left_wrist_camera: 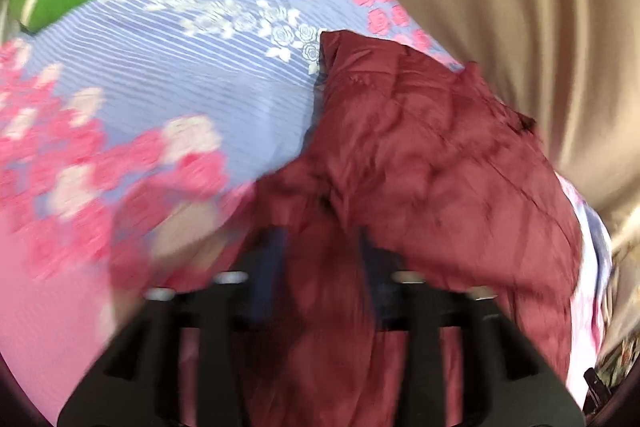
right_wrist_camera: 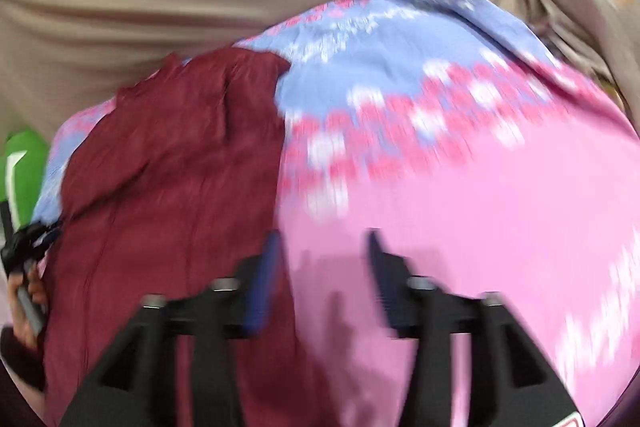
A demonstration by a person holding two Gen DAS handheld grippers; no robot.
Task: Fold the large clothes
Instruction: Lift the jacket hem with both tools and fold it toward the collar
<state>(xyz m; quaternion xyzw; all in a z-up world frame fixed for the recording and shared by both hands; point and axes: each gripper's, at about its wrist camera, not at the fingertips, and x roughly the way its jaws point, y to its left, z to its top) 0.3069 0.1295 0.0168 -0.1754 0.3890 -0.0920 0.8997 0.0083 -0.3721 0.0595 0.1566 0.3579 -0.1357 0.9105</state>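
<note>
A dark red garment lies crumpled on a pink-and-blue floral bedsheet, straight ahead of the left gripper, whose parted fingers straddle its near edge without visibly pinching. The right gripper stands open and empty over pink sheet, the garment to its left.

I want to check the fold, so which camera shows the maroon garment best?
The left wrist view: the maroon garment fills the middle and its quilted creases show. The right wrist view shows it blurred, at the left.
</note>
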